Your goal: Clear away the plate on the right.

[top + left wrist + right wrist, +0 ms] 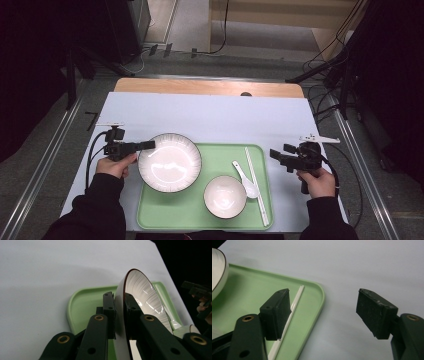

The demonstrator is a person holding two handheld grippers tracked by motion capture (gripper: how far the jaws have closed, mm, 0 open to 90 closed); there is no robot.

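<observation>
A green tray point(220, 155) lies on the white table. On its left part rests a large white plate point(169, 162) with a dark rim. My left gripper point(148, 145) is shut on that plate's left rim; in the left gripper view the jaws clamp the rim point(120, 315) from both sides. A small white bowl point(225, 196), a white spoon point(245, 180) and white chopsticks point(256, 184) lie on the tray's right part. My right gripper point(278, 161) stands open just right of the tray; its jaws straddle the tray's corner point(318, 293), nothing pressed between them.
The white table sheet point(210, 115) has free room behind the tray. A wooden board edge point(210, 87) runs along the far side. Cables and dark stands lie on the floor beyond and to both sides.
</observation>
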